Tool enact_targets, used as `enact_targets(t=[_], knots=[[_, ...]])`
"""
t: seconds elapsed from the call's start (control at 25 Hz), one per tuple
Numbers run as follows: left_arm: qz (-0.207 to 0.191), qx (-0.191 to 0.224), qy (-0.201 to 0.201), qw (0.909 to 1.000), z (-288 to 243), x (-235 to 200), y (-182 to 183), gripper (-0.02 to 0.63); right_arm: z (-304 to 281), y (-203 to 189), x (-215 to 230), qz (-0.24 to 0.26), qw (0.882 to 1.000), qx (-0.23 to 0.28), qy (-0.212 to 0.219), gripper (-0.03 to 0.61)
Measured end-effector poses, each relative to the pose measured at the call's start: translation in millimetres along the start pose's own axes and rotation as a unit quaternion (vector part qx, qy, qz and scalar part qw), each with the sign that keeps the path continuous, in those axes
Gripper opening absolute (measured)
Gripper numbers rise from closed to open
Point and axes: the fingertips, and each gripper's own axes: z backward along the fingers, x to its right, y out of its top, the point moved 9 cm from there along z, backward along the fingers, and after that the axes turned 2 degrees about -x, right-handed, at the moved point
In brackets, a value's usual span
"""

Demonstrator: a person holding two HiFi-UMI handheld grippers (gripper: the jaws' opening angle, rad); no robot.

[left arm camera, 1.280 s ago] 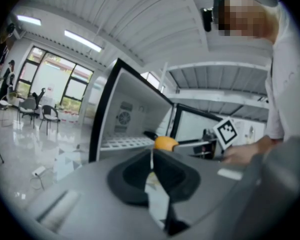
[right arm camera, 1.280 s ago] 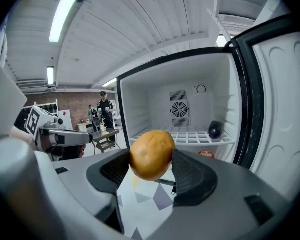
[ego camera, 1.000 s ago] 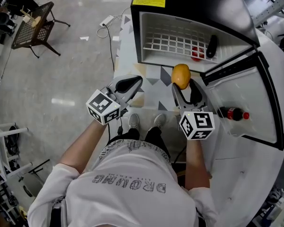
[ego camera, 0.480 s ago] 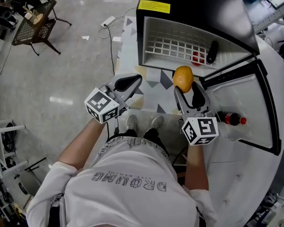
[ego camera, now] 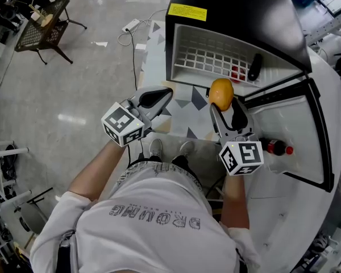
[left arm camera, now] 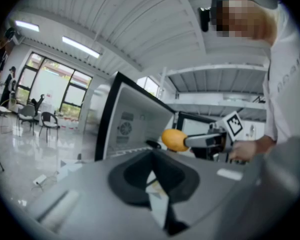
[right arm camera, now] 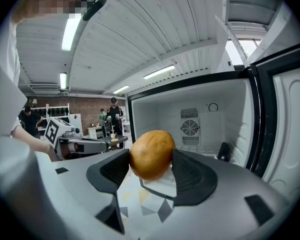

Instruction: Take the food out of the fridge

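An orange [ego camera: 221, 93] sits between the jaws of my right gripper [ego camera: 222, 100], which is shut on it just in front of the open fridge [ego camera: 182, 38]. In the right gripper view the orange [right arm camera: 151, 154] fills the gap between the two pads. My left gripper [ego camera: 158, 99] hangs to the left of the fridge opening, shut on nothing. From the left gripper view the orange [left arm camera: 175, 139] shows ahead on the other gripper's tip. On the wire shelf [ego camera: 204, 56] inside remain a red item [ego camera: 237, 71] and a dark oblong item [ego camera: 254, 65].
The fridge door [ego camera: 307, 129] stands swung open on the right, with a red-capped dark bottle [ego camera: 275, 148] in its pocket. A patterned floor mat [ego camera: 184, 104] lies before the fridge. A cable [ego camera: 128, 33] and a brown chair [ego camera: 40, 30] are at the left. People stand far behind.
The right gripper and its orange have drifted a touch to the right. The left gripper has barely moved. Both stay shut.
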Motion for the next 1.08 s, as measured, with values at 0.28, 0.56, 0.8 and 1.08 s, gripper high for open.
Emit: enact_targets(t=[0.28, 0.56, 0.8, 1.08], knots=[[0.0, 0.002, -0.001, 1.0, -7, 0, 2, 0.008, -4, 3, 6, -0.003, 1.0, -0.002, 0.007, 0.254], [0.004, 0.002, 0.006, 1.0, -10, -5, 2, 0.009, -8, 5, 9, -0.002, 1.0, -0.004, 0.013, 0.253], [0.007, 0.006, 0.014, 0.9999, -12, -6, 1, 0.009, -9, 4, 12, -0.002, 1.0, -0.007, 0.015, 0.254], [0.011, 0.008, 0.016, 0.9998, -18, -5, 0, 0.008, -12, 2, 17, -0.004, 1.0, -0.011, 0.02, 0.255]])
